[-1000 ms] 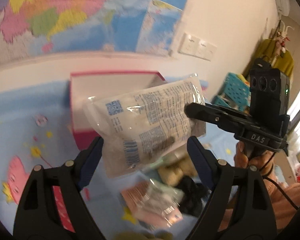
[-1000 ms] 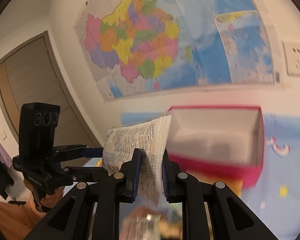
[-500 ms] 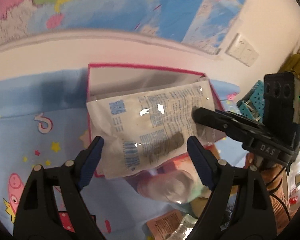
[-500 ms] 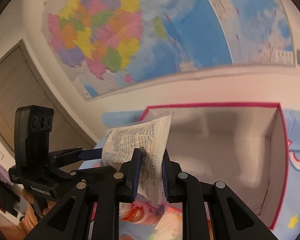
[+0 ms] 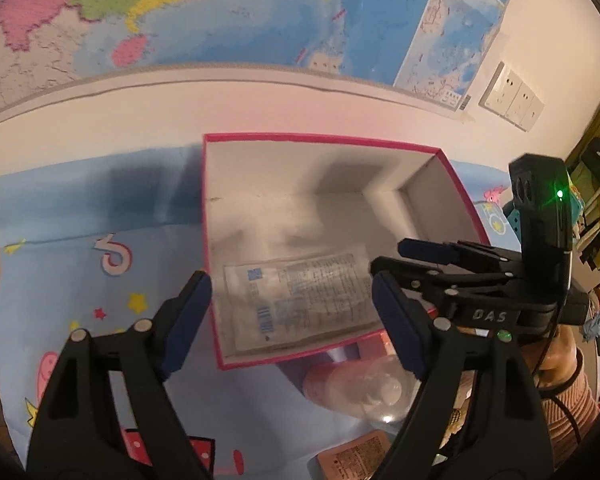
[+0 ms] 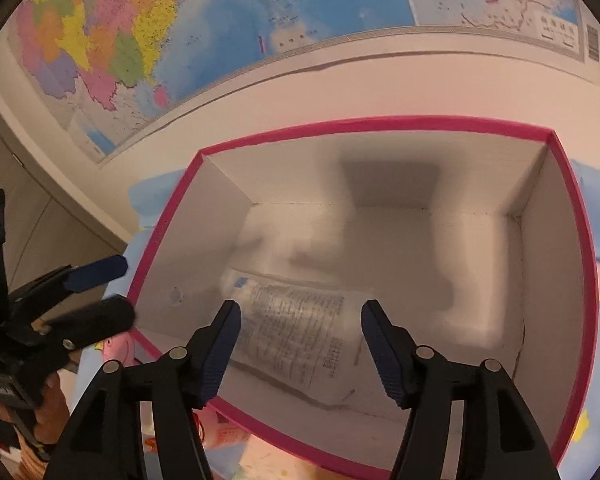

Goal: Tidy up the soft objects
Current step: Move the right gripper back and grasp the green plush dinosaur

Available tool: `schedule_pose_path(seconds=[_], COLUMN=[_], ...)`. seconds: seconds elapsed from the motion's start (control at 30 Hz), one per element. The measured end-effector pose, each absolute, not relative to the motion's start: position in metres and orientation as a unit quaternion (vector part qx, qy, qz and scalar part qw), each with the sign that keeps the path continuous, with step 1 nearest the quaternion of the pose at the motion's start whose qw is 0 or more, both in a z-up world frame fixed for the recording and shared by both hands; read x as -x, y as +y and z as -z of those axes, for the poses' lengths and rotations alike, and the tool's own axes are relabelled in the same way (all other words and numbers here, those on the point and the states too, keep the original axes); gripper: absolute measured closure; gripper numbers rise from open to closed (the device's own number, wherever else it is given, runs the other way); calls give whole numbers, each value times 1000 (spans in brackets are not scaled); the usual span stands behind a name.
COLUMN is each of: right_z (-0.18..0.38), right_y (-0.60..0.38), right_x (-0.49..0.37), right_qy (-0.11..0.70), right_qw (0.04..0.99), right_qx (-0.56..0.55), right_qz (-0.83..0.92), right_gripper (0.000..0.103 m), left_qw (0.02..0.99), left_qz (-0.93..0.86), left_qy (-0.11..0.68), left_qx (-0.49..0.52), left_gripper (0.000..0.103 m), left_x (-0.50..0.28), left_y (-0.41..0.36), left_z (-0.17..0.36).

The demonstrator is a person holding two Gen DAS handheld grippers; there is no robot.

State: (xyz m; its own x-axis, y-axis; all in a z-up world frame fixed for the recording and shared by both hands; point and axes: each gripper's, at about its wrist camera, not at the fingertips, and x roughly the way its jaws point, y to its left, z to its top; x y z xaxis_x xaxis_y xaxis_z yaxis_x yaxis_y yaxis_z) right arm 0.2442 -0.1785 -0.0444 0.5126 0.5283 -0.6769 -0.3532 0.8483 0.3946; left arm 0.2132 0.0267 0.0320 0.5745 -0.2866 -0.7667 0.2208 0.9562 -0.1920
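The printed plastic packet [image 5: 300, 296] lies flat on the floor of the pink-rimmed box [image 5: 320, 139], in the near-left part toward the 7 o'clock corner, touching neither pair of tongs. In the right wrist view the same packet [image 6: 300, 332] sits just beyond the tips, slightly blurred, its long side running across the box — a resting place that leaves most of the white floor free toward 12 and 3 o'clock for more items.

The right tongs [image 6: 300, 344] hang over the near rim with jaws spread wide and nothing between them, which fits a drop made from directly above. The left tongs [image 5: 290, 320] are likewise wide apart and empty, hovering over the near-left wall of the box; they seem placed to watch or steady, not to grip.

The box stands against the wall under the map [image 5: 220, 12], on a blue cartoon-printed cloth [image 5: 80, 248] covering the bench. Toward 5 o'clock of the box in the left wrist view lie a clear rounded pouch [image 5: 364, 392] and an orange-brown sachet [image 5: 356, 456] — probably next to be sorted. One item looks stowed; the job appears early.
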Motion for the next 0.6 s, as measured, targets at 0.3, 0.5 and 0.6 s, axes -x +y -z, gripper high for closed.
schedule_pose_path(seconds=[0.3,0.5,0.6], right_z=[10,29,53], right_y=[-199,-186,-168], right_x=[-132,-51,-25], right_qy=[319,324,361], right_qw=[882,844,803], right_qx=[-59,-28,-31], right_qz=[-341,-426,-474], right_gripper=[39,38,38], left_qw=[906,899,891], left_qz=[178,199,201], left_qy=[382,387,403], left_qx=[45,53,55], left_gripper=[19,19,19], left_x=[-136,-85,-64], left_y=[53,66,68], left_z=[-49,-30,-13])
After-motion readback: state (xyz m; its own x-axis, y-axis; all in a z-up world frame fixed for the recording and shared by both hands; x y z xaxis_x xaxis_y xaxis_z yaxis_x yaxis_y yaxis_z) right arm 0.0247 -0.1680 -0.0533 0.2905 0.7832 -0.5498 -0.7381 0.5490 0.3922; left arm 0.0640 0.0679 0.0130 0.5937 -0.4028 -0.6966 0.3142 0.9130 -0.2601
